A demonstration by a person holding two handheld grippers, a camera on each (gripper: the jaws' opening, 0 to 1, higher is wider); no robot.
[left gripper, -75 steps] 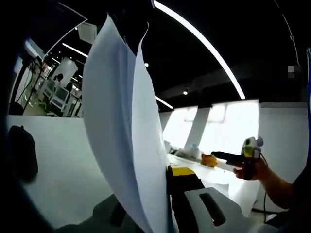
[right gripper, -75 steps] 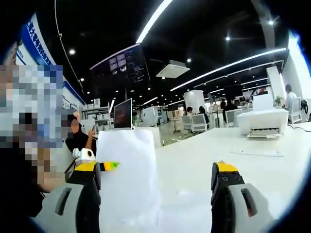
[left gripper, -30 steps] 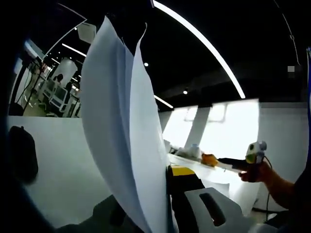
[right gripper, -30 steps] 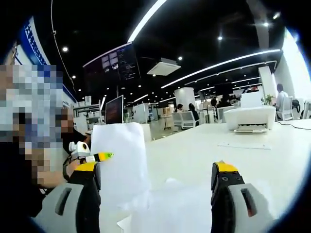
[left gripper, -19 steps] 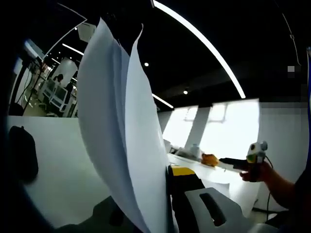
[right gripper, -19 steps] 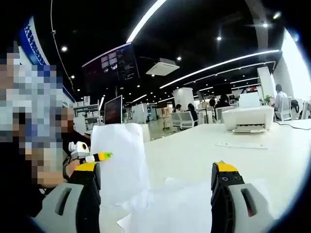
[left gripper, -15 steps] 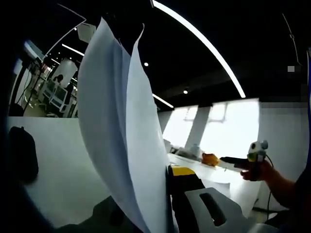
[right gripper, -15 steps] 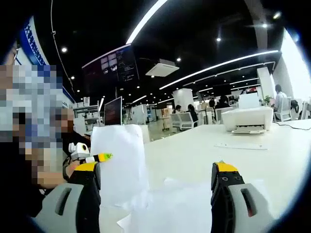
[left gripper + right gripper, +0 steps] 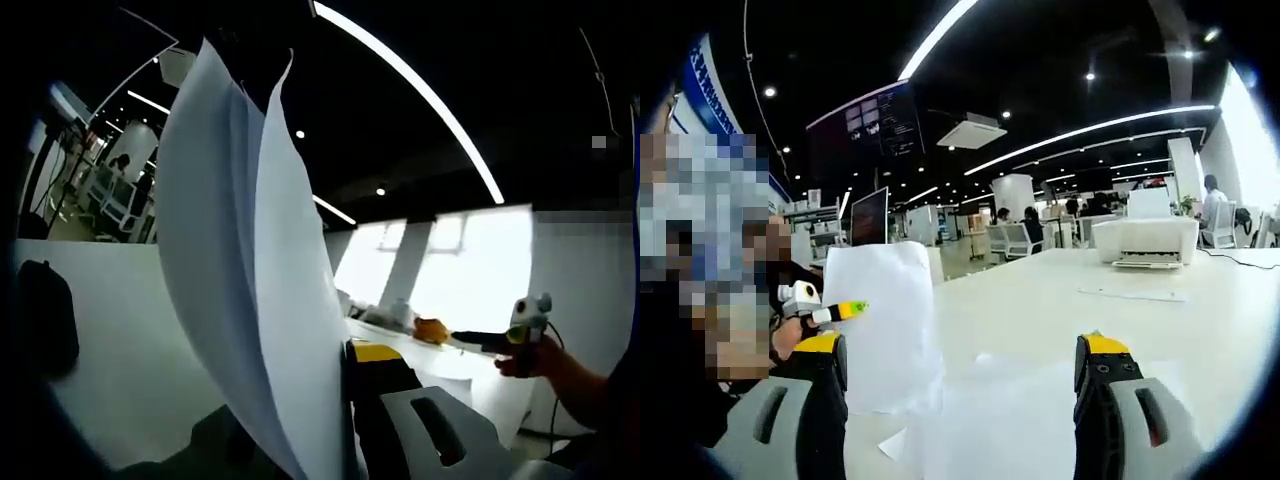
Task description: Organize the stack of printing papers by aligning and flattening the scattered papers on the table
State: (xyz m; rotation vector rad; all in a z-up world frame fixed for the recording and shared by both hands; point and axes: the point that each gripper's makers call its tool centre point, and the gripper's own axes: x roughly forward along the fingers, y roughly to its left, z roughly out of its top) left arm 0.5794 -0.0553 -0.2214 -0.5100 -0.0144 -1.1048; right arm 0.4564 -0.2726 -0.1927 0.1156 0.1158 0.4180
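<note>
In the left gripper view, a bundle of white printing papers (image 9: 250,270) stands upright and bows slightly. My left gripper (image 9: 345,355) is shut on its lower edge; the paper hides the left jaw, and the yellow-tipped right jaw presses against the sheets. The right gripper (image 9: 500,340) appears at the right, held in a hand. In the right gripper view, my right gripper (image 9: 960,350) is open with nothing between its fingers, above loose white sheets (image 9: 1030,420) lying on the table (image 9: 1040,310). The upright bundle (image 9: 880,325) stands to the left, with the left gripper (image 9: 825,312) beside it.
A black object (image 9: 45,320) sits on the white table at the left. Far across the table stand a white printer (image 9: 1145,240) and a single sheet (image 9: 1130,293). A monitor (image 9: 868,215), chairs and seated people are beyond.
The right gripper view has shifted a little, and more of the loose sheets on the table show. The held bundle bows slightly more. The right gripper has drifted a bit to the right in the left gripper view.
</note>
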